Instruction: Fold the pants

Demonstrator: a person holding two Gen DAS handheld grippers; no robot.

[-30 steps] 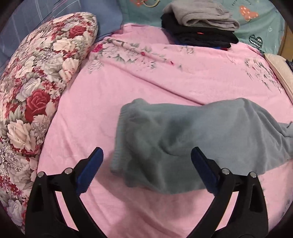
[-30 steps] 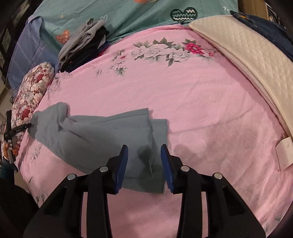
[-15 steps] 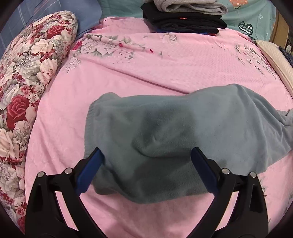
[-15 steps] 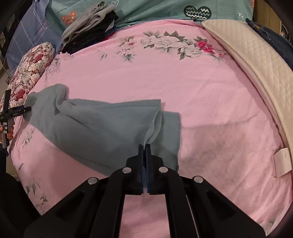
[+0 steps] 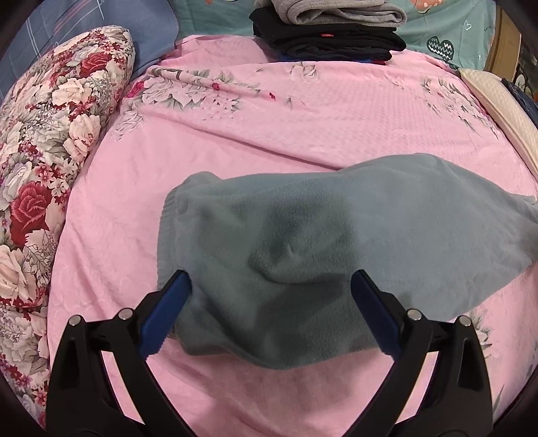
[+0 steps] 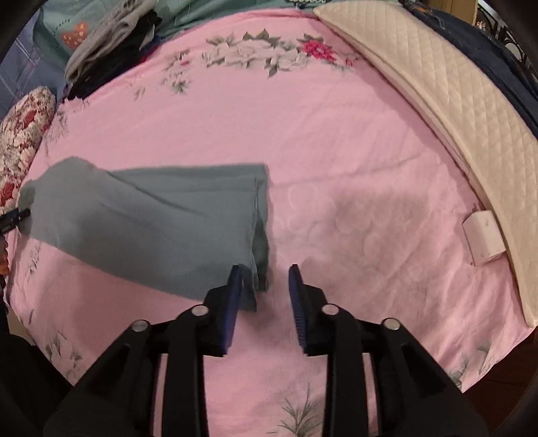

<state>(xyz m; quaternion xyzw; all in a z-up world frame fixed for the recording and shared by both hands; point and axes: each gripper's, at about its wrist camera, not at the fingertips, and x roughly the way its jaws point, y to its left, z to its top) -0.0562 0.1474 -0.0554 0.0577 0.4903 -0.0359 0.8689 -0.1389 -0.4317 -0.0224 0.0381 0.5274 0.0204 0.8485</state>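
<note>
Left gripper [image 5: 269, 289]: bottom of the left wrist view, jaws spread wide, straddling the near edge of the cloth without clamping it; the left blue pad [image 5: 164, 311] sits against the cloth's edge.
Right gripper [image 6: 265, 285]: bottom centre of the right wrist view, jaws opening, nothing pinched; the hem corner lies just beside the left pad [image 6: 232, 302], pink sheet showing in the gap.
Pants [image 5: 336, 248]: grey-blue fleece, lying across the middle of the bed; in the left wrist view they run from centre to the right edge, ribbed waistband end at centre left.
Pants, leg end [image 6: 259, 218]: in the right wrist view, the hems end at frame centre, one layer offset from the other.
Bedsheet [image 5: 285, 117]: pink with flower prints, under everything.
White tag [image 6: 484, 237]: right side, on the sheet beside the quilted pad.
Floral pillow [image 5: 50, 151]: left edge.
Quilted cream pad [image 6: 437, 84]: upper right.
Folded clothes stack [image 5: 329, 30]: top centre, grey piece on dark ones.
</note>
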